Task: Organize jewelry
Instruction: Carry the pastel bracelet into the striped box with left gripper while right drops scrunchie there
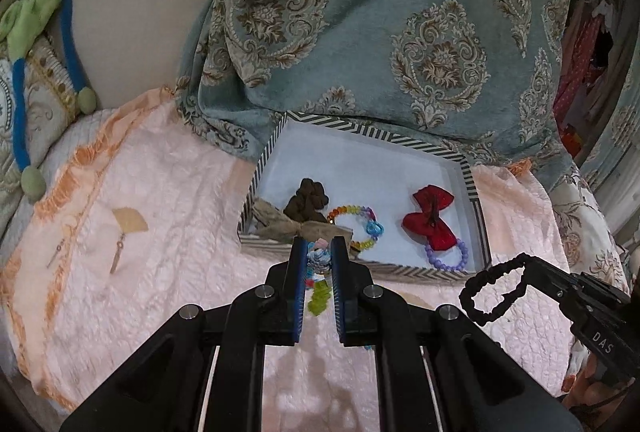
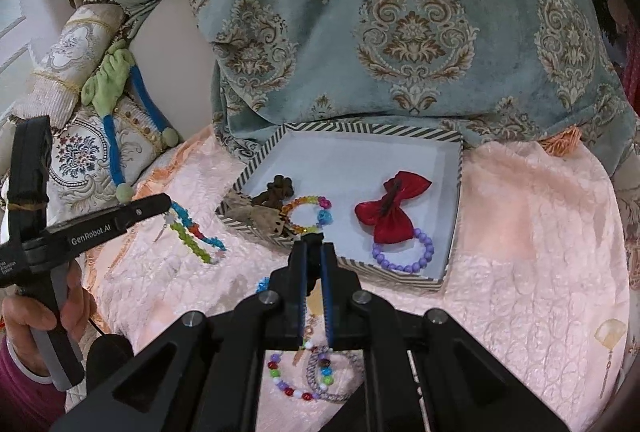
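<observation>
A striped-rim tray (image 1: 478,192) (image 2: 456,192) sits on the pink bedspread and holds a red bow (image 1: 432,220) (image 2: 394,210), a purple bead bracelet (image 1: 450,258) (image 2: 404,252), a rainbow bead bracelet (image 1: 360,222) (image 2: 306,212), a brown scrunchie (image 1: 306,200) and a beige bow (image 1: 280,226). My left gripper (image 1: 319,252) is shut on a colourful bead bracelet (image 1: 318,292) (image 2: 196,236), held just before the tray's near rim. My right gripper (image 2: 314,252) is shut on a black scrunchie (image 1: 494,292), held right of the tray's near corner.
Gold fan earrings (image 1: 124,228) lie on the bedspread (image 1: 160,192) at left. More bead bracelets (image 2: 296,376) lie under my right gripper. A teal damask cushion (image 1: 380,32) leans behind the tray. Pillows and a green-blue toy (image 1: 40,32) are at far left.
</observation>
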Motion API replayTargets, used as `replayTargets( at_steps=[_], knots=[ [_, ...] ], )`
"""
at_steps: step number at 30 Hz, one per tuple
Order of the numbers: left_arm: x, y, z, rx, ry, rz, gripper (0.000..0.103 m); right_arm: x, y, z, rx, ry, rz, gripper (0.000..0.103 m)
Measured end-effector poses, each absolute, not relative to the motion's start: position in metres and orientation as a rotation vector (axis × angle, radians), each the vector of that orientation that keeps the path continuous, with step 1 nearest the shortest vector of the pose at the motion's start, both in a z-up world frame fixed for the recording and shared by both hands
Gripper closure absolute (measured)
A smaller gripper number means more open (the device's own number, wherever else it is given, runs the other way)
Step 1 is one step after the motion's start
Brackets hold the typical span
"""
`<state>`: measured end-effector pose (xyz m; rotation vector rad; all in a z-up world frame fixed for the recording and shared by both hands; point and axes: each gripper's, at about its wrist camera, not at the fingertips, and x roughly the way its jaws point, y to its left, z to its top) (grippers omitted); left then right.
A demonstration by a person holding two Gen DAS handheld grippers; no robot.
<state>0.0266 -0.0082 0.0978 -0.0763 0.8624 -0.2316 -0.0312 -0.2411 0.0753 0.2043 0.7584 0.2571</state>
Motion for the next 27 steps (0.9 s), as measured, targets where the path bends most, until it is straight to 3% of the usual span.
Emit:
replayTargets(
  at_steps=[15, 27],
  knots=[
    [0.108, -0.043, 0.103, -0.049, 0.880, -0.248, 0.103, 0.041, -0.244, 0.049, 0.206, 0.808, 0.193, 0.096],
    [0.184, -0.093, 0.060, -0.018, 0.927, -0.269, 0.103, 0.094, -0.230, -0.009, 0.225, 0.929, 0.208, 0.096]
  ],
)
